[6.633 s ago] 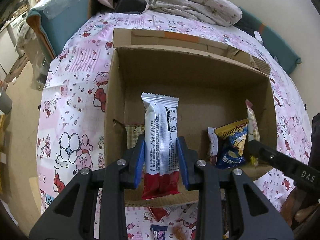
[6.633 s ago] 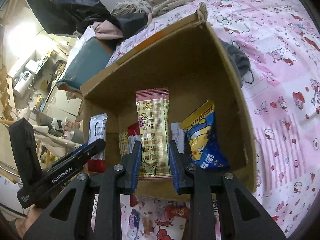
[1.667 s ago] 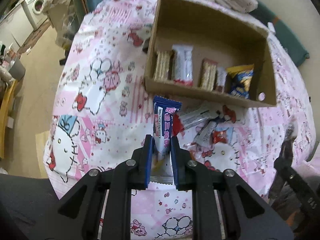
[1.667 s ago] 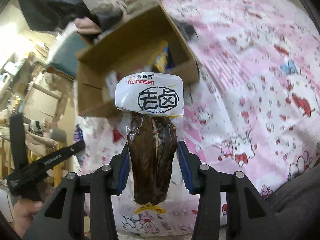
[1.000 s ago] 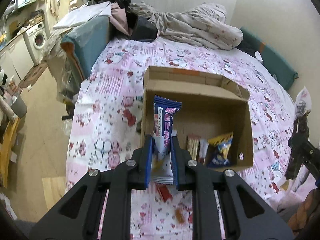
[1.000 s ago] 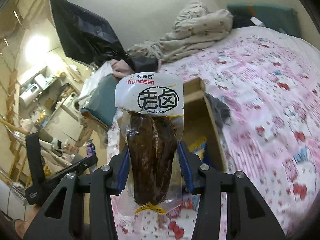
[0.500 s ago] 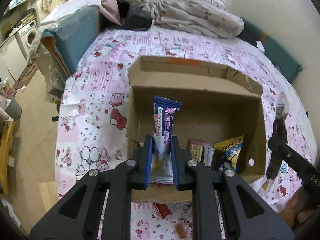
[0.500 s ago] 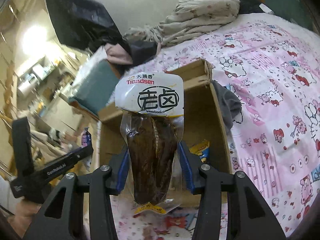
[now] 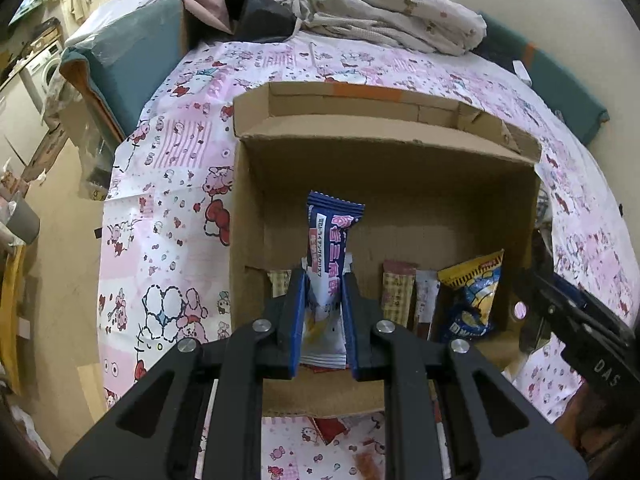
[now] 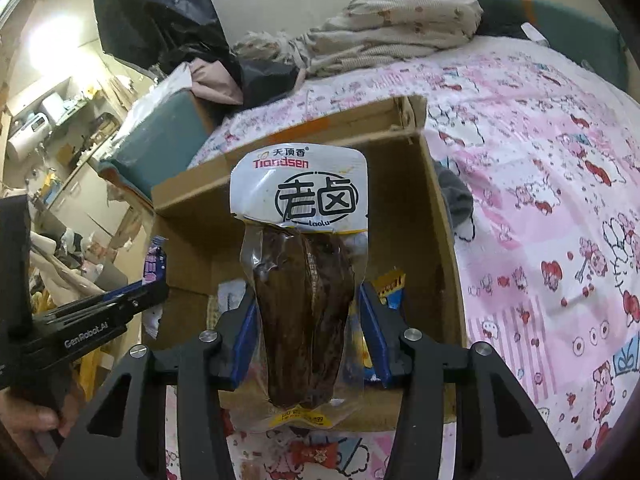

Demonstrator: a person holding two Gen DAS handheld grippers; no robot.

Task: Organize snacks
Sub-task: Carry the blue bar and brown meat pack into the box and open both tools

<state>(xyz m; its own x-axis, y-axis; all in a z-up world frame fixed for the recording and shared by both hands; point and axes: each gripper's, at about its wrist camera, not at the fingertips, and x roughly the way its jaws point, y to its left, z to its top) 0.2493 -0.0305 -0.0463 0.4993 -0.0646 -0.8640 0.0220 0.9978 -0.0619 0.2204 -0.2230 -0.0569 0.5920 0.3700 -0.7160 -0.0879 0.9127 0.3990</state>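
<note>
My left gripper is shut on a blue and white snack bar, held upright over the near left part of the open cardboard box. Snacks stand along the box's near wall: a checked bar, a white bar and a yellow and blue bag. My right gripper is shut on a clear pouch of dark braised meat with a white label, held over the box's near edge. The right gripper also shows at the right edge of the left wrist view.
The box sits on a pink cartoon-print sheet on a bed. Loose snacks lie on the sheet in front of the box. Crumpled bedding and a teal cushion lie beyond. The bed's left edge drops to the floor.
Both grippers have moved closer to the box with their snacks still held. The box fills more of each view.
</note>
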